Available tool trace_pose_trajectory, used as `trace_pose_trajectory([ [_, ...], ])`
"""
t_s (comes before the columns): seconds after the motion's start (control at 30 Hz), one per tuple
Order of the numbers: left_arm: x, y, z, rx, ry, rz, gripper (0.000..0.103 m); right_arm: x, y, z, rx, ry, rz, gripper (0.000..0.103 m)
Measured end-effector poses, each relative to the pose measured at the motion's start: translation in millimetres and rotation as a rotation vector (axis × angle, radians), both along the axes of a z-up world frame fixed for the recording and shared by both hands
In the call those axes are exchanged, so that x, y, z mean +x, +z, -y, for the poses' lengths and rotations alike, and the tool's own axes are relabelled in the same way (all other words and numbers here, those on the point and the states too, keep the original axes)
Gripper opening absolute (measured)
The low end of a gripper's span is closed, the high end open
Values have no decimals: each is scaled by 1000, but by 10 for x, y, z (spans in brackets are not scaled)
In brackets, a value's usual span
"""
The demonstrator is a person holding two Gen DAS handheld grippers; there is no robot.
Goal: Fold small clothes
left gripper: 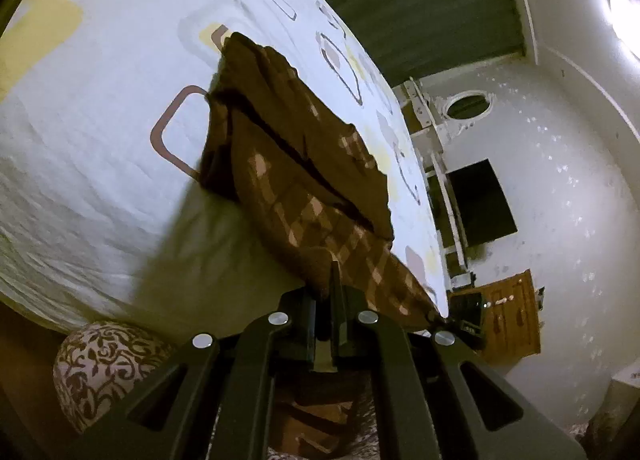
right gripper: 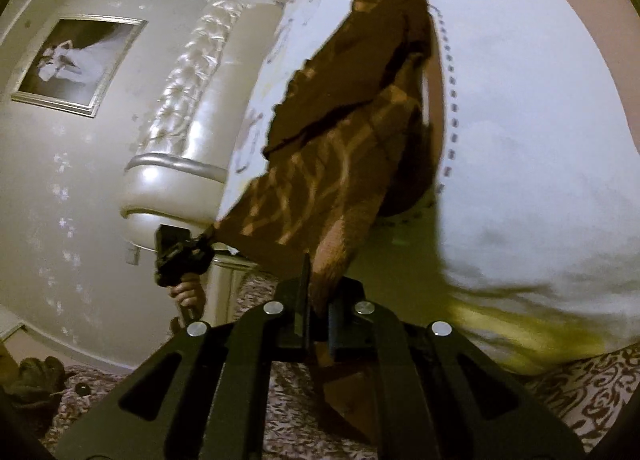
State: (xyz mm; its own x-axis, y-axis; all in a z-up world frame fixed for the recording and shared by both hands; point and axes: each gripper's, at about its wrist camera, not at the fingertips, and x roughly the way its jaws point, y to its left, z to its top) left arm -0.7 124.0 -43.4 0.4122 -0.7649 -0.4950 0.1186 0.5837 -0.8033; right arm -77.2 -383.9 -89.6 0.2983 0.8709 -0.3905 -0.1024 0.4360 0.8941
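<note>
The left gripper (left gripper: 335,280) has its jaws closed on one corner of the brown checked cloth (left gripper: 296,163); the right gripper (right gripper: 318,280) has its jaws closed on the neighbouring corner. The cloth is folded double, held taut between the two corners, and its long axis runs away from both grippers out over the bed sheet (left gripper: 100,131). Only the left view shows a wooden cabinet (left gripper: 510,312). Only the right view shows a padded headboard (right gripper: 180,119), a framed picture (right gripper: 76,63) and the hand (right gripper: 188,294) holding the other gripper.
</note>
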Motion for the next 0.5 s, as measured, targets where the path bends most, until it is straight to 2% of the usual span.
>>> trace_pose_trajectory([
  [0.13,21,116,-50,-22,28,24,5,39,197,30,82,-15,42,5],
  [0.37,240,394,-128,-40,97,89,5,280,497,44,146,-58,124,5],
  [0.5,504,524,-113,-8,125,115,5,585,688,48,167,-93,179,5],
])
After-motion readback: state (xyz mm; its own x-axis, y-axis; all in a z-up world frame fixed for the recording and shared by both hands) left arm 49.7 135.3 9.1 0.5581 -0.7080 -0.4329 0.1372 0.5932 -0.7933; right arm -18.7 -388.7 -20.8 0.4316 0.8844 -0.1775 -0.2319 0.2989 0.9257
